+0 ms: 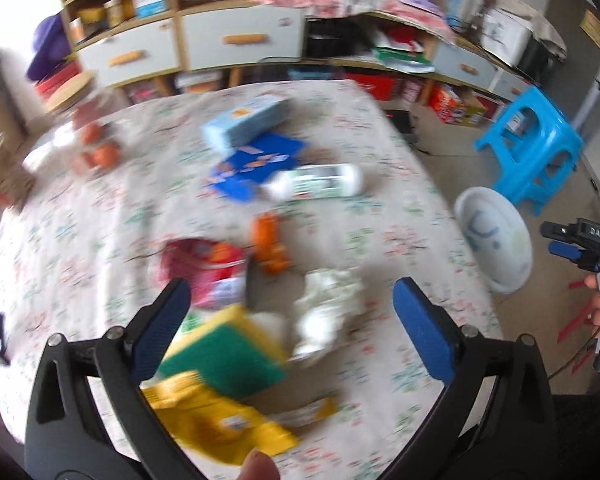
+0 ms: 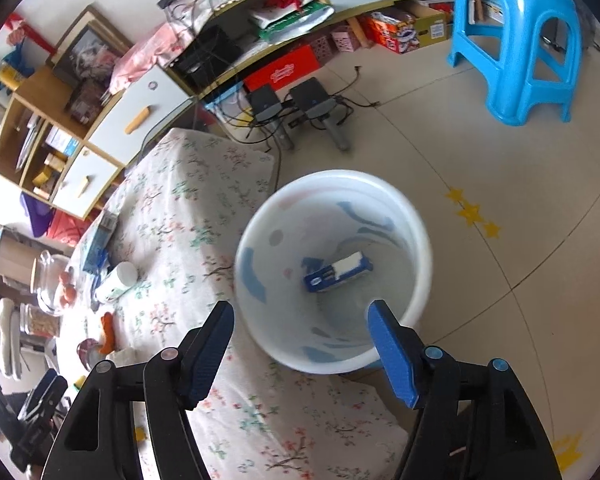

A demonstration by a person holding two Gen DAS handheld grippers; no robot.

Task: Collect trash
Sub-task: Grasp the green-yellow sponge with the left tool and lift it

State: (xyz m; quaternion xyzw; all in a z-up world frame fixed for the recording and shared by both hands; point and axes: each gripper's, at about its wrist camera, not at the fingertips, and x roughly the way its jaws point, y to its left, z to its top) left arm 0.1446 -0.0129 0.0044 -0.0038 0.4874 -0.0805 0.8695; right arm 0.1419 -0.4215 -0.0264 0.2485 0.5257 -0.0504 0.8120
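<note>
In the blurred left wrist view, my left gripper [image 1: 292, 300] is open above trash on the floral tablecloth [image 1: 80, 240]: a crumpled white tissue [image 1: 328, 304], a green and yellow box [image 1: 228, 352], a yellow wrapper [image 1: 216, 424], a red packet [image 1: 204, 268] and an orange piece [image 1: 270, 248]. My right gripper [image 2: 300, 344] is open and empty over the white bin [image 2: 420, 240] beside the table; a blue and white packet [image 2: 336, 270] lies at its bottom. The bin also shows in the left wrist view [image 1: 496, 240].
Farther back on the table lie a white bottle [image 1: 320, 182], a blue booklet [image 1: 256, 164], a light blue tissue pack [image 1: 244, 120] and orange fruit [image 1: 100, 152]. A blue plastic stool [image 2: 516, 44] stands on the floor. Shelves and drawers [image 1: 228, 36] line the wall.
</note>
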